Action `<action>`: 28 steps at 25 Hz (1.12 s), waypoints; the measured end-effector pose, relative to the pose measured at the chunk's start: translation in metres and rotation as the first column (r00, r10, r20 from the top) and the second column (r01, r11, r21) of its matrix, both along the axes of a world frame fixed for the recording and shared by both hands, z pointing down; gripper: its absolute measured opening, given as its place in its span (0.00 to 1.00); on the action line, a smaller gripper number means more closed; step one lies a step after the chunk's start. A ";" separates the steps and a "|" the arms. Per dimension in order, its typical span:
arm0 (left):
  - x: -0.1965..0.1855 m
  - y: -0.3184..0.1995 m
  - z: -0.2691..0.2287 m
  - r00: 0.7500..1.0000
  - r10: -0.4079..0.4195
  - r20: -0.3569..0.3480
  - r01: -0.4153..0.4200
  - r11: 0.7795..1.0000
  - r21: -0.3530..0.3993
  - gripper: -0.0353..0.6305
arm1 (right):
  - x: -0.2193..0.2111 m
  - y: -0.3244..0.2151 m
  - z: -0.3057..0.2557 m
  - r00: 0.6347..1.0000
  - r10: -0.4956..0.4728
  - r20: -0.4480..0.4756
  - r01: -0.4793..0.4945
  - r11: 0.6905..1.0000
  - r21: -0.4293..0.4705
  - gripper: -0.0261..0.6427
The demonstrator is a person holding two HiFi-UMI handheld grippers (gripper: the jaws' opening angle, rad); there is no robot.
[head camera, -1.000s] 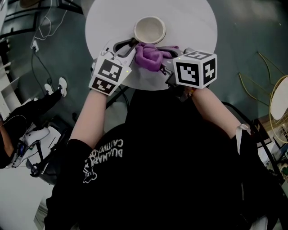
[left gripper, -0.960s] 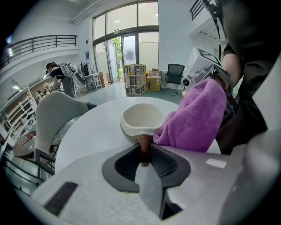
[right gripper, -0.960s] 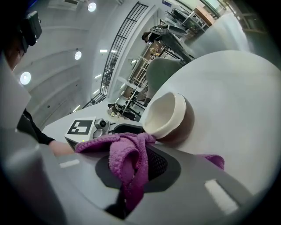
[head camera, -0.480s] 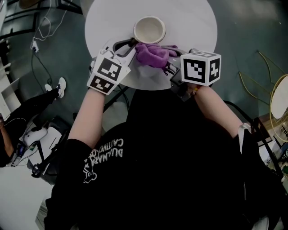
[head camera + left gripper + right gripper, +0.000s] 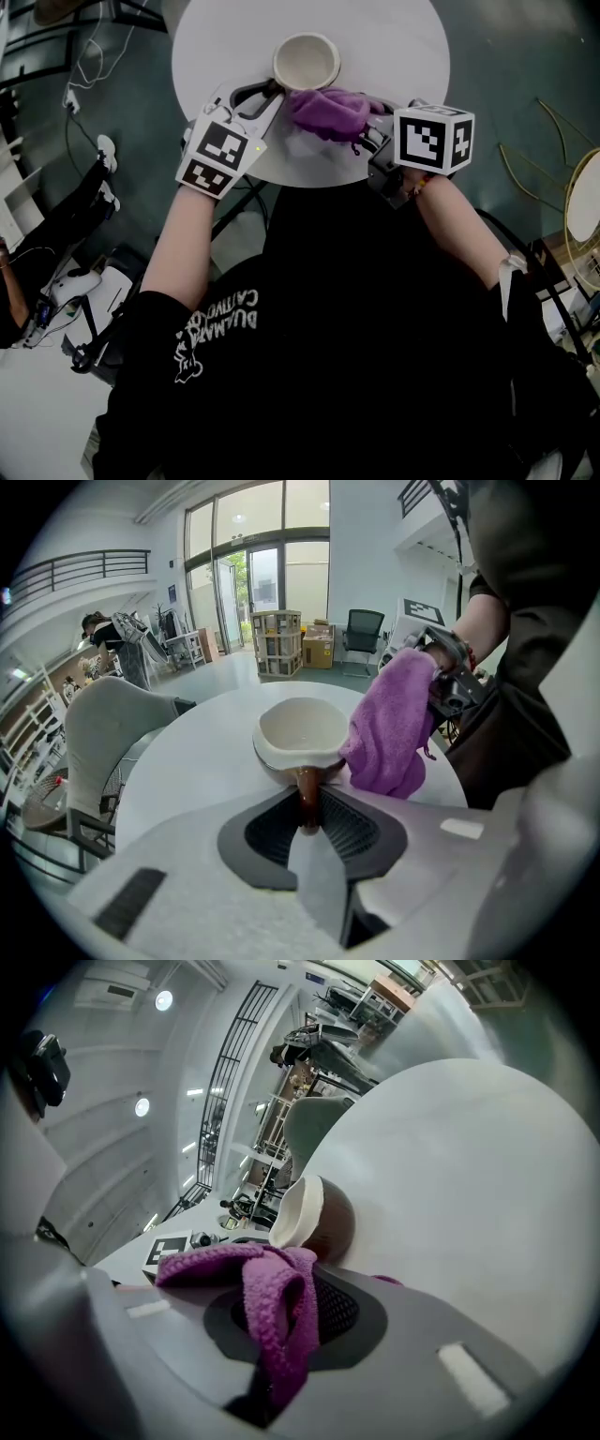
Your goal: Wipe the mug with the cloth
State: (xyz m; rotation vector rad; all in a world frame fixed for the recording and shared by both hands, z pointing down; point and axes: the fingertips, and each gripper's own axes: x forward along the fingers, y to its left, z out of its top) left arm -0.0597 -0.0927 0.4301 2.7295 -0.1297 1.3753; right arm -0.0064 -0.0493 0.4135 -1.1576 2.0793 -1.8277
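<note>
My left claw pinches the mug by its handle; my right claw clamps the cloth just beside it; a grey chair stands beyond the table.

Upright cream mug, bunched purple cloth alongside

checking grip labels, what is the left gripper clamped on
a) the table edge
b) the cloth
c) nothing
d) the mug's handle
D: in the left gripper view the left gripper has its jaws closed on the brown handle of the mug, while the cloth is pinched in the right gripper.
</note>
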 end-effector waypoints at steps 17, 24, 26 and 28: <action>-0.003 -0.002 0.000 0.999 0.036 0.025 -0.036 0.999 0.006 0.16 | 0.059 -0.024 -0.001 0.990 0.128 -0.051 -0.127 0.992 0.017 0.11; -0.004 -0.003 0.002 0.998 0.052 0.025 -0.051 0.999 -0.013 0.16 | 0.061 -0.037 -0.001 0.988 0.126 -0.089 -0.125 0.992 0.015 0.11; -0.004 -0.005 0.004 0.999 0.047 0.018 -0.046 0.998 -0.033 0.16 | 0.061 -0.043 0.000 0.987 0.119 -0.106 -0.118 0.993 0.008 0.11; -0.003 -0.003 0.005 0.999 0.043 0.008 -0.042 0.998 -0.056 0.16 | 0.062 -0.046 0.000 0.986 0.108 -0.127 -0.109 0.994 0.003 0.11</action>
